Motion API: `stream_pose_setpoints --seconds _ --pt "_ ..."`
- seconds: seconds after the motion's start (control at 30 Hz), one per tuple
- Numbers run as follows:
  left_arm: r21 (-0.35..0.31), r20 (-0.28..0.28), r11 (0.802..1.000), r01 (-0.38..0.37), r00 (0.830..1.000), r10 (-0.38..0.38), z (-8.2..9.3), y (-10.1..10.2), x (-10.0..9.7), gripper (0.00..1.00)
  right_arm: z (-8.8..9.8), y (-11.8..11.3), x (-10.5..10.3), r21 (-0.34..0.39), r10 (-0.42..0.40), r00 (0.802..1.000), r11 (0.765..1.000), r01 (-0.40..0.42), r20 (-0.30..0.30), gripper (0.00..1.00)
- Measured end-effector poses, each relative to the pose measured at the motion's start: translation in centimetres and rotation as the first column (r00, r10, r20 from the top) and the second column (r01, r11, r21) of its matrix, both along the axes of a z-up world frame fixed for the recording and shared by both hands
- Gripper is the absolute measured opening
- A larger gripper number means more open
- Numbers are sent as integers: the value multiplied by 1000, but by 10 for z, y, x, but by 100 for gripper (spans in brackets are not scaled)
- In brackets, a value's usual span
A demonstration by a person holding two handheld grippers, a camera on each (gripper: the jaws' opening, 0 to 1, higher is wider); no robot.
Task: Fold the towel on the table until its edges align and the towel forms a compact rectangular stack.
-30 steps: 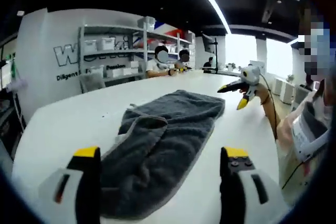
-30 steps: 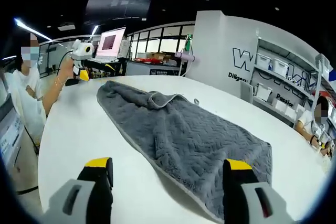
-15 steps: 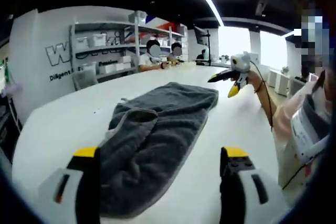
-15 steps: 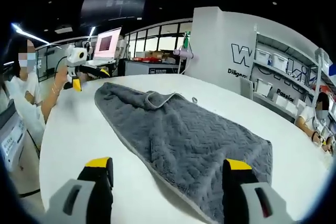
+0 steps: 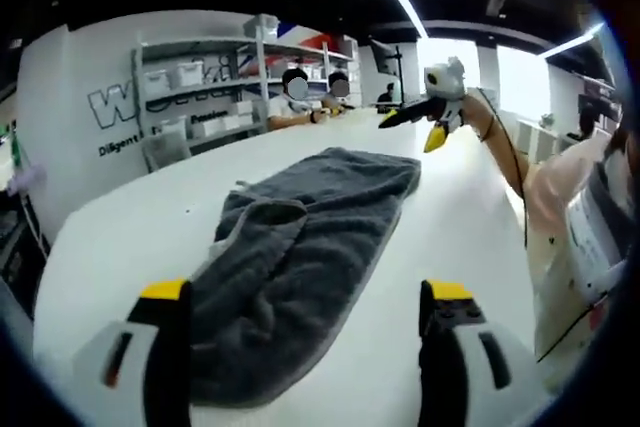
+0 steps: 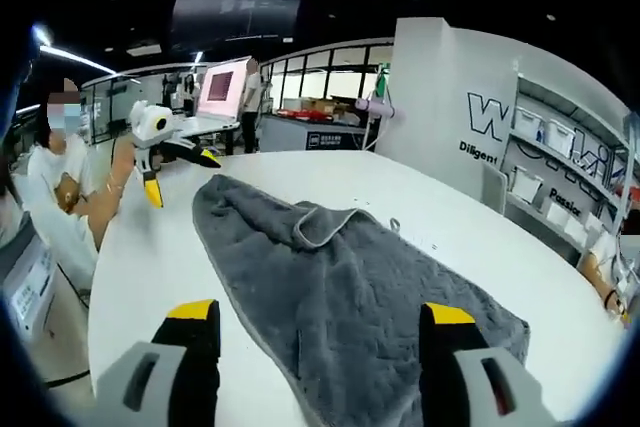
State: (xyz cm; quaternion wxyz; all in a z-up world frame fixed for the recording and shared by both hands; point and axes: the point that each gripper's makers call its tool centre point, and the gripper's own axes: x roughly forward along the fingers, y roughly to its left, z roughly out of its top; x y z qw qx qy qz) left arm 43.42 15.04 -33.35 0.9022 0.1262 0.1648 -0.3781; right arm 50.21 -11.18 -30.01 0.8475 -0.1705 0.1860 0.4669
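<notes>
1. The towel (image 5: pixel 310 237) lies stretched along the tabletop (image 5: pixel 130 237), one corner folded back onto itself.
2. The left tool (image 5: pixel 305 332) hangs over the towel's near end.
3. The right tool (image 5: pixel 420 127) hangs above the towel's far end.
4. Shelves (image 5: pixel 210 97) stand beyond the tabletop's far left edge.
</notes>
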Motion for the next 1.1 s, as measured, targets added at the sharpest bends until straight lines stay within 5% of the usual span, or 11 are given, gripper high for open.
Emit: stream_pose_setpoints --seconds 0.2,0.43,0.8,1.0,1.1 --pt "12 5 1000 4 1000 -4 0 0 -1 99 1 55 9 13 108 993 994 -108 -36 83" --pt "25 -2 999 30 1000 -30 -4 -6 -3 99 -7 115 16 -53 214 974 975 -218 -70 75" --pt "-1 0 999 40 999 -40 0 -1 -4 99 -24 218 73 -91 306 951 946 -310 -53 64" --pt "7 -4 999 40 999 -40 -1 0 -5 99 -46 245 88 -126 328 939 932 -339 -103 53" --pt "-4 -1 999 37 999 -37 1 3 -5 99 -57 255 87 -158 381 918 905 -395 -113 44"
